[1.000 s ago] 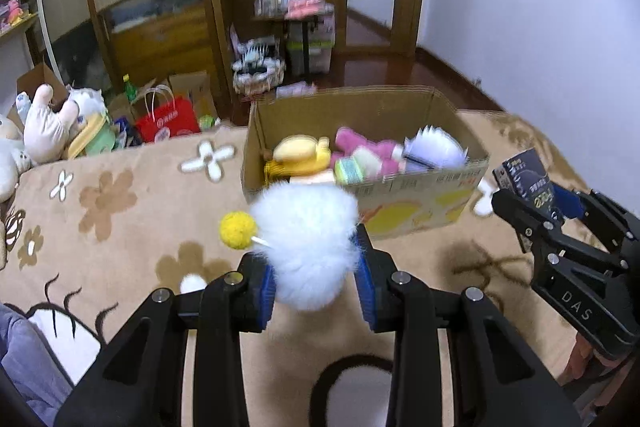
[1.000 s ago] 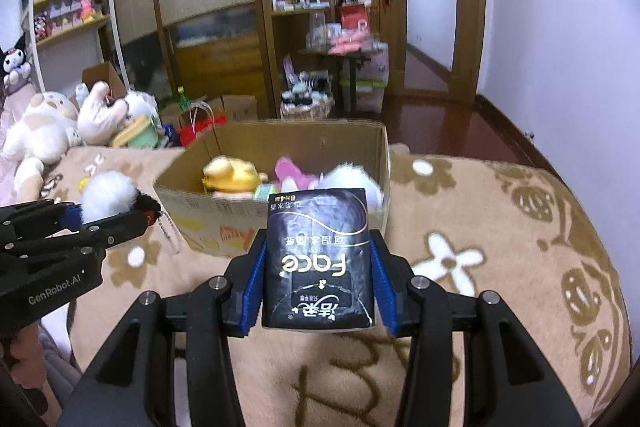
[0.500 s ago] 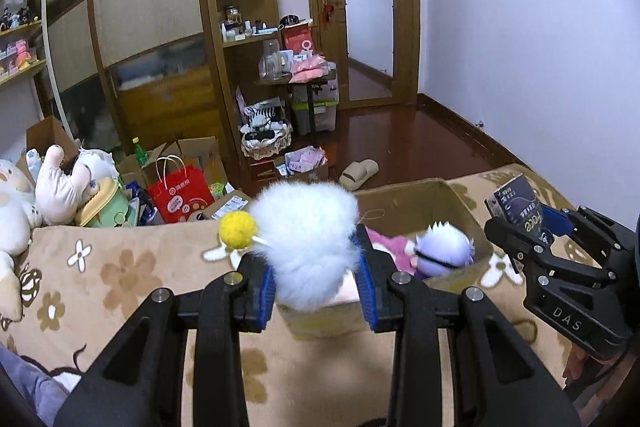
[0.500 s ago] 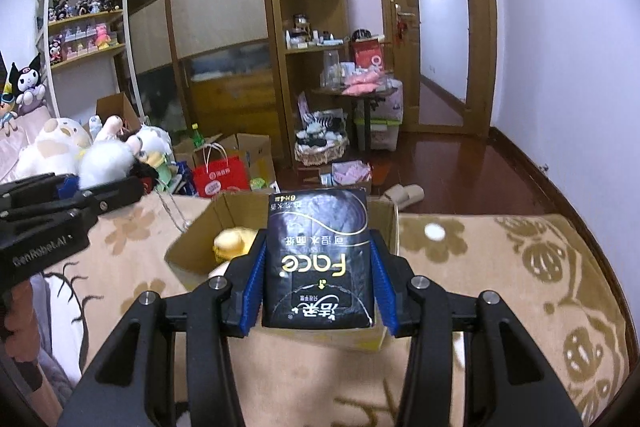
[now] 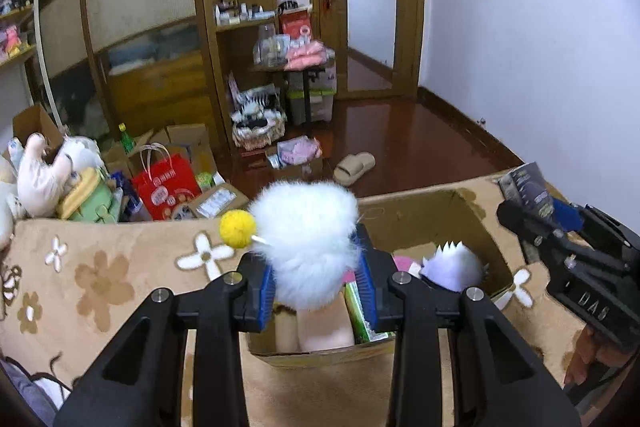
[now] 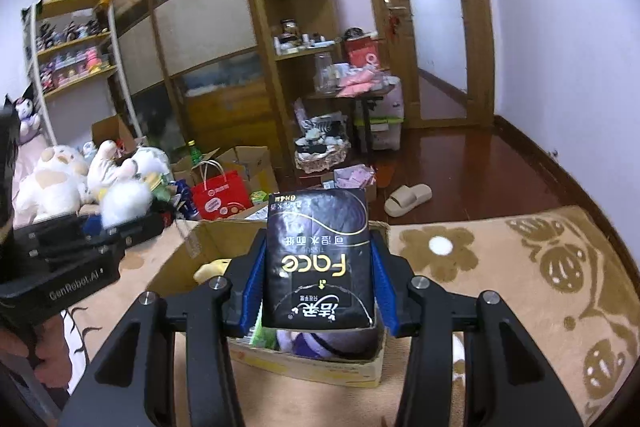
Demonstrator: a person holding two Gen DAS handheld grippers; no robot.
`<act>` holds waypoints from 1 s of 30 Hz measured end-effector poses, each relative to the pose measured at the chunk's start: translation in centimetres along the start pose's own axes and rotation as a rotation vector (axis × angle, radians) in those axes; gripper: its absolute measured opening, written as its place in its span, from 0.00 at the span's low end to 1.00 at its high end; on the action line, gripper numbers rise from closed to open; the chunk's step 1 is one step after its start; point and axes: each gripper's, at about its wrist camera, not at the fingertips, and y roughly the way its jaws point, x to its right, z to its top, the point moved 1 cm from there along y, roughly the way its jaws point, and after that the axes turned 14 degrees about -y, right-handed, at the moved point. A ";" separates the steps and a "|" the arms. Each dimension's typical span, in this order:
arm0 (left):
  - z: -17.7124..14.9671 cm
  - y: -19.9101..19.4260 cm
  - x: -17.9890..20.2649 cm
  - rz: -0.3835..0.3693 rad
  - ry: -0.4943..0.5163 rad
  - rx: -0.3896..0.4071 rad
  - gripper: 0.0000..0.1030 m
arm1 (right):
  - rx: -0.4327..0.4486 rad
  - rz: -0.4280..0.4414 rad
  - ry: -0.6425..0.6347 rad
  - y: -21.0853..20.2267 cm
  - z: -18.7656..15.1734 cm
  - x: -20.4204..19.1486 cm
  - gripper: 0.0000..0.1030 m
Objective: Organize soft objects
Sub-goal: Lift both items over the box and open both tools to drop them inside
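Left wrist view: the white fluffy pompom (image 5: 308, 247), with a small yellow ball (image 5: 237, 228) at its left side, sits clamped between the blue pads (image 5: 267, 287) of the left gripper (image 5: 318, 291), held in the air over the near part of the cardboard box (image 5: 424, 215).
Left jaws: clenched on the pompom, pressing it from both sides.
Right wrist view: the black tissue pack (image 6: 319, 259), printed "Face" upside down, is held upright in the right gripper (image 6: 319, 291) over the box (image 6: 192, 251).
Right jaws: grasping the tissue pack by its two side edges.
Box contents: a purple-and-white spiky plush (image 5: 454, 267), a pink item and a green packet lie inside; a yellow plush (image 6: 210, 269) shows in the right wrist view.
Box position: it stands on a beige carpet-like cover with flower patterns (image 5: 100, 291).
Surroundings: a red paper bag (image 5: 164, 187), a beige slipper (image 5: 354, 167) on the dark wooden floor, plush toys (image 6: 52, 183) at left, and wooden shelving behind.
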 end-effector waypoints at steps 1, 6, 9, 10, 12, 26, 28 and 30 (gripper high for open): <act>-0.2 0.6 -0.1 0.002 -0.001 -0.011 0.32 | -0.003 0.005 0.012 0.3 -0.3 0.3 0.48; -2.0 3.8 -0.2 0.027 0.034 -0.082 0.32 | -0.036 -0.006 -0.004 2.2 -1.5 0.8 0.48; -2.8 5.1 -0.6 0.036 0.033 -0.112 0.32 | -0.050 0.010 0.022 3.2 -2.1 1.1 0.48; -3.0 5.3 -0.6 0.039 0.031 -0.118 0.32 | -0.053 0.013 0.024 3.5 -2.3 1.1 0.48; -3.3 5.8 -0.7 0.037 0.021 -0.129 0.32 | -0.060 0.017 0.016 4.0 -2.7 0.8 0.48; -5.5 6.9 -0.3 0.037 0.054 -0.176 0.34 | -0.079 0.020 -0.038 5.2 -3.8 -1.2 0.49; -5.5 6.8 -0.3 0.033 0.048 -0.181 0.34 | -0.076 0.012 -0.043 5.0 -3.9 -1.1 0.49; -5.3 6.8 -0.4 0.028 0.038 -0.186 0.34 | -0.071 0.014 -0.038 5.0 -3.8 -1.1 0.49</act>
